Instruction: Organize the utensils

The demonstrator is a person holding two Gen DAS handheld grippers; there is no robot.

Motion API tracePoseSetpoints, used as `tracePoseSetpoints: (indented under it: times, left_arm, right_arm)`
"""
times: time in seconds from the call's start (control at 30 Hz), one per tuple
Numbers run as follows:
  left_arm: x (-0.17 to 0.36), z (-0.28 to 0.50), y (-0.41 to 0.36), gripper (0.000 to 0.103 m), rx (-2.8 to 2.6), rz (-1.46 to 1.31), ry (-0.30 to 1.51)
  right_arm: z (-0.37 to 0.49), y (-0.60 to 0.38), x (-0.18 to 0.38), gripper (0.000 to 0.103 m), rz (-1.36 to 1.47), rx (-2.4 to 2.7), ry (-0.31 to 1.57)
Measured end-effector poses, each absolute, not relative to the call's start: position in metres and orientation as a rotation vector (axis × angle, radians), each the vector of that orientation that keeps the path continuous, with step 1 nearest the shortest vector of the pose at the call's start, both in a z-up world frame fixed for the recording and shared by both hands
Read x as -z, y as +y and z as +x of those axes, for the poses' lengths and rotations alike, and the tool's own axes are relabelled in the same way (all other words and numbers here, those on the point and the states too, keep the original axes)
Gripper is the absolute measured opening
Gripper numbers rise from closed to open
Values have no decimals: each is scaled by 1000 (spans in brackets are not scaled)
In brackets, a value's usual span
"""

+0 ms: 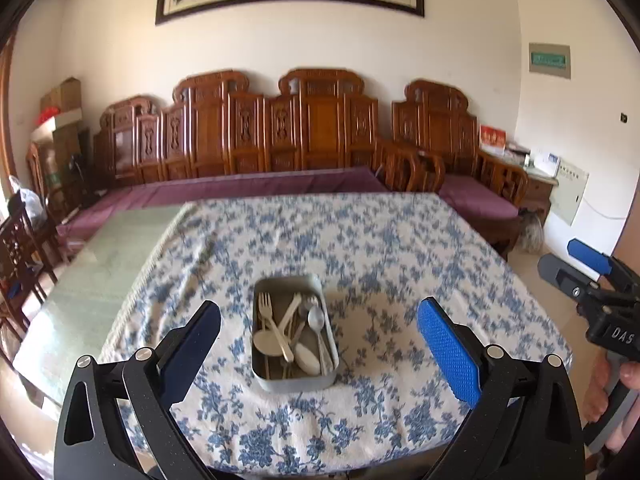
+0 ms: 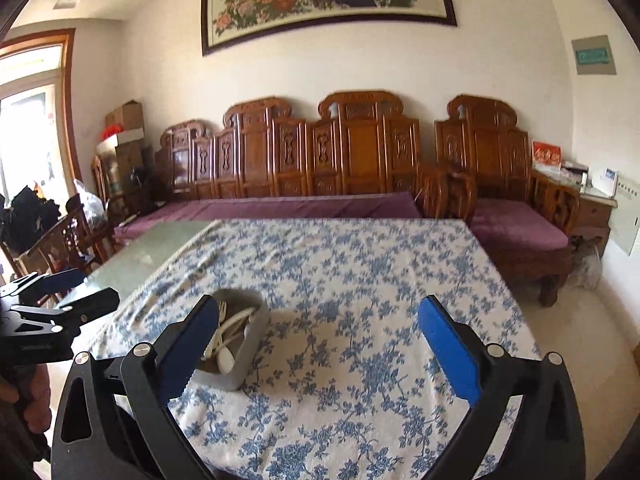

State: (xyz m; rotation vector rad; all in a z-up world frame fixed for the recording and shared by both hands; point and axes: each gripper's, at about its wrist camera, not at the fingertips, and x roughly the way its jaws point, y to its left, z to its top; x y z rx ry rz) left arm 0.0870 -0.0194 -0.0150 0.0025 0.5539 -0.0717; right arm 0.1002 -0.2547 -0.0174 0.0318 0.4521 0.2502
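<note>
A grey metal tray sits on the blue-flowered tablecloth near the front edge. It holds a jumble of utensils: a white plastic fork, white plastic spoons and a metal spoon. My left gripper is open and empty, held above the tray with its fingers to either side. The tray also shows in the right wrist view, partly behind the left finger. My right gripper is open and empty over bare cloth right of the tray; it appears at the right edge of the left wrist view.
The cloth covers most of a glass-topped table. A carved wooden sofa with purple cushions stands behind the table. A dark wooden chair is at the table's left side.
</note>
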Motion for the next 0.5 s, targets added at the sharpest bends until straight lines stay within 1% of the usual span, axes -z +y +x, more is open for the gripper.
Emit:
tracePoseSetpoints:
  times: [0.27, 0.5]
  left_arm:
    - [-17, 62, -22, 95, 67, 2, 472]
    - [-23, 55, -23, 95, 66, -5, 455]
  right_arm:
    - [76, -259, -12, 100, 32, -237, 368]
    - [70, -263, -17, 100, 30, -230, 355]
